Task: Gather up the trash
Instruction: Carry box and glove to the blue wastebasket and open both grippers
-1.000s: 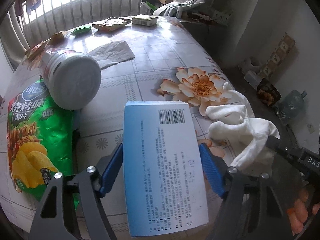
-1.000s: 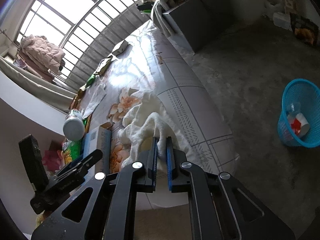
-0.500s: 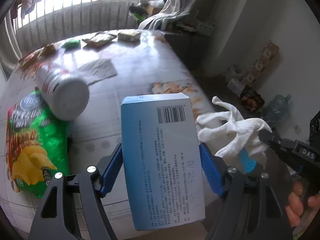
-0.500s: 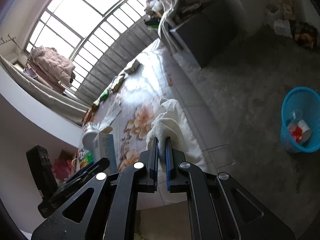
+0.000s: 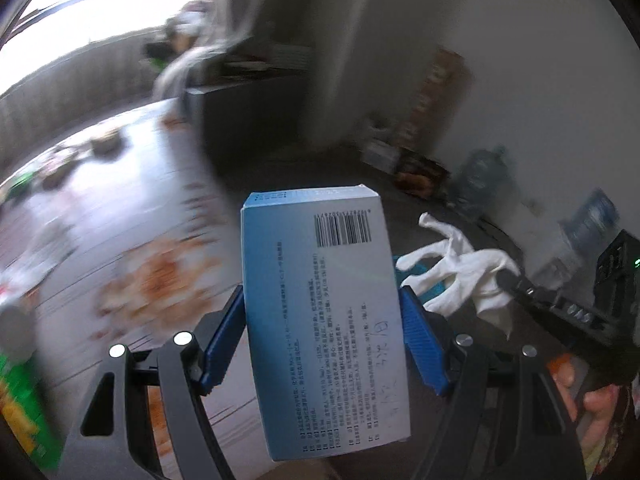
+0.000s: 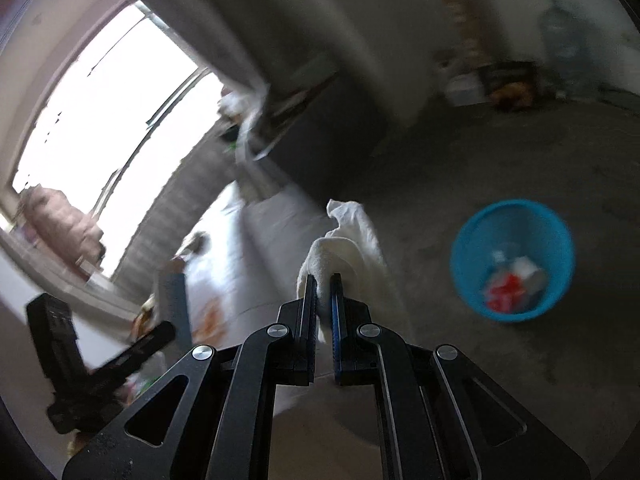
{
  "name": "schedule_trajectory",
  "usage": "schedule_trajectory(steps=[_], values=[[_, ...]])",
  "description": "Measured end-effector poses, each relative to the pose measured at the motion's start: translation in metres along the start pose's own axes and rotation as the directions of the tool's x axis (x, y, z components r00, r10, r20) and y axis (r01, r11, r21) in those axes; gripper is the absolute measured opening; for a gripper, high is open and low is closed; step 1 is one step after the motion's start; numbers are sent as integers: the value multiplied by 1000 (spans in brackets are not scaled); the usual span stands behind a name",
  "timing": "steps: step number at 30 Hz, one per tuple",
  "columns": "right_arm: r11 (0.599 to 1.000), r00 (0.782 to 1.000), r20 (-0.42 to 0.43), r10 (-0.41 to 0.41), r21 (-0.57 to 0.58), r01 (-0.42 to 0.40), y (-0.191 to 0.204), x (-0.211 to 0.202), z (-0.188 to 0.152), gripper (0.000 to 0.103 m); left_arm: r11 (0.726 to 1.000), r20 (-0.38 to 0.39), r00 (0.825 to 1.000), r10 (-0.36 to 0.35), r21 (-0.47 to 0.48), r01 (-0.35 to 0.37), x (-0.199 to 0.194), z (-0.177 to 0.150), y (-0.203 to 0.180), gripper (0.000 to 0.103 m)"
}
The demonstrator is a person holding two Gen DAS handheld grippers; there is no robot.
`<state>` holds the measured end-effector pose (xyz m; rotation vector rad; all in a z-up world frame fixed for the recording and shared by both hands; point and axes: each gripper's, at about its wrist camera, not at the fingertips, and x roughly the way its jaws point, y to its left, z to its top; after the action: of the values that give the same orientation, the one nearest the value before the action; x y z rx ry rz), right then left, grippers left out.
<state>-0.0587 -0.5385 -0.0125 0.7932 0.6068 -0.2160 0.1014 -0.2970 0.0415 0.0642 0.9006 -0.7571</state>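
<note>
Both loads have swung off the bench since a second ago, so floor now lies ahead of them instead of the flowered cloth. Nearest, the left hand-held gripper (image 5: 322, 338) clamps a blue carton (image 5: 324, 320) by its two long sides, upright between the pads. Its face carries a barcode near the top, columns of small Chinese print too fine to read, and some handwritten marks low on the right side. Just to its right, the right hand-held gripper (image 6: 324, 300) is pinched shut on a white glove (image 6: 348, 240), which droops forward from its tips. Further ahead and right of those tips, the blue basket (image 6: 480, 296) stands on the floor, already holding a few red and white scraps. So two pieces are picked up but not yet dropped. Behind, left of the carton, the bench (image 5: 120, 208) shows blurred wrappers, likely more to collect.
</note>
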Motion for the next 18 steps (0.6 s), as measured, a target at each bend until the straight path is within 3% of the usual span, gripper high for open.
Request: schedule_trajectory(steps=[4,7,10,15,16,17,18], values=[[988,994,6,-112,107,110,-56,5,7,5,994,-87,992,-91,45,95,52,14,-46,73],[972,986,-22,-165,168,167,-91,22,12,5,984,-183,974,-133,90,152,107,19,-86,73],[953,975,-70,-210,206,220,-120,52,20,5,976,-263,954,-143,119,180,154,19,-114,74],[917,956,-120,-266,274,290,-165,92,32,11,971,-351,931,-99,170,167,234,22,-151,74],[912,959,-124,-253,301,280,-176,101,35,14,971,-358,929,-90,177,162,248,23,-157,74],[907,965,-125,-231,333,260,-189,110,38,25,972,-362,929,-81,179,154,264,24,-164,81],[897,966,-126,-227,359,258,-200,113,38,45,972,-360,930,-74,181,147,272,24,-168,91]])
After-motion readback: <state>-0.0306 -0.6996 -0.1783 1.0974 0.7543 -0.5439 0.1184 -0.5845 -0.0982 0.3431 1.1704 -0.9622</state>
